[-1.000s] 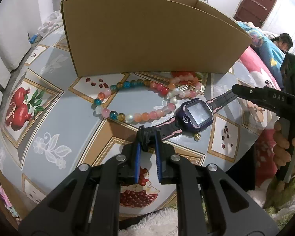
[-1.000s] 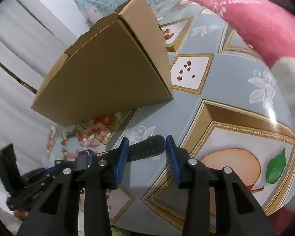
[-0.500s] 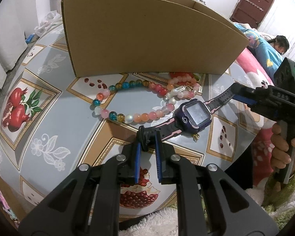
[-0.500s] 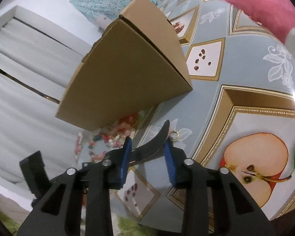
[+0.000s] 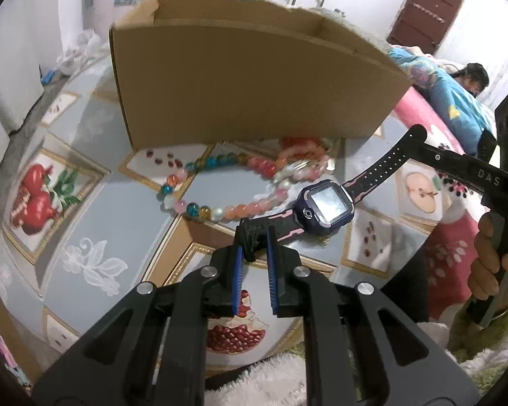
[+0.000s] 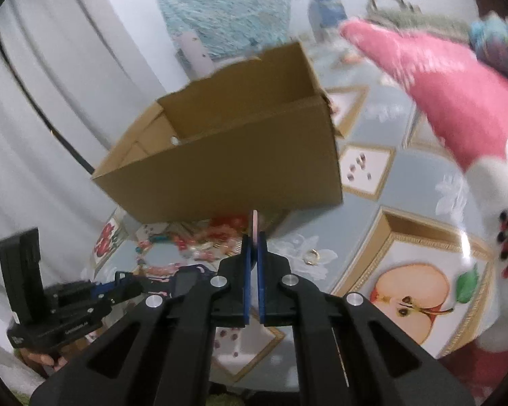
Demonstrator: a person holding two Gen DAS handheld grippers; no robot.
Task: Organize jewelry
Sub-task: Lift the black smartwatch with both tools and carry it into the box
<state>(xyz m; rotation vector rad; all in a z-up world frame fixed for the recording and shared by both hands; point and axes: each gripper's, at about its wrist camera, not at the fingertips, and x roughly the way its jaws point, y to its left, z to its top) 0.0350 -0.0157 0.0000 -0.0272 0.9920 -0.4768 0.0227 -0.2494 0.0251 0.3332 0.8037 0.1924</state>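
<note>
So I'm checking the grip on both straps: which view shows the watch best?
The left wrist view. There the watch shows whole: screen and both straps, one in the left hand-held gripper, one in the right hand-held gripper. The right wrist view shows only a strap edge-on and the dark, blurred body.

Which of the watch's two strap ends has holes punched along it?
The strap end held by the right tongs; the end in the left tongs carries the buckle and shows no holes.
</note>
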